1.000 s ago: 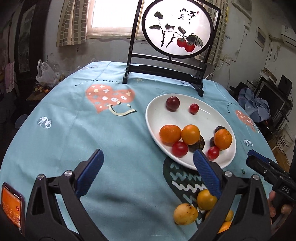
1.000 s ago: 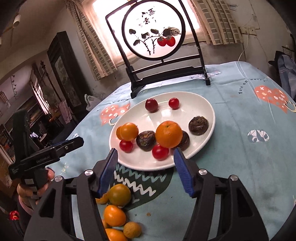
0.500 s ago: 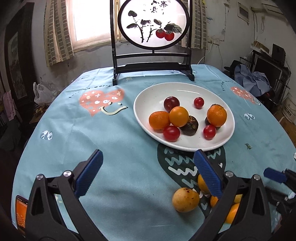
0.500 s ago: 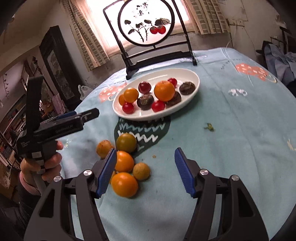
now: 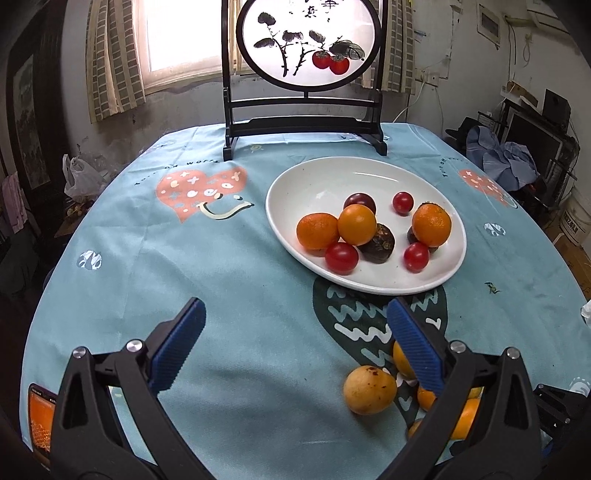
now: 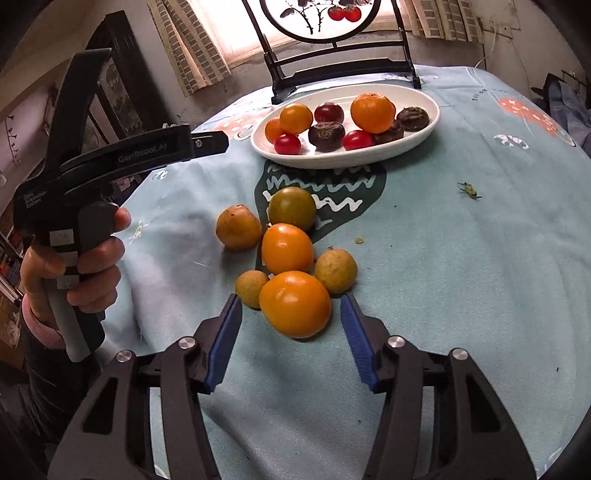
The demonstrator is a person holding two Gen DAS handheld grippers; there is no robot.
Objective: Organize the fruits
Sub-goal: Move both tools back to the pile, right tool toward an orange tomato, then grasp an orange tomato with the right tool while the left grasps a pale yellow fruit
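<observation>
Lying just ahead of the empty, spread right gripper [image 6: 291,334], the nearest round orange fruit [image 6: 294,303] of the loose cluster on the blue tablecloth [image 6: 461,258] sits centred between its blue pads, while the left gripper [image 5: 293,341], also spread and empty, hovers farther off.

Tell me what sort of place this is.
Probably a lived-in home room, not a lab: a round table under a printed blue tablecloth, a decorative painted screen before a curtained window, and clothes heaped on furniture at the side.
</observation>
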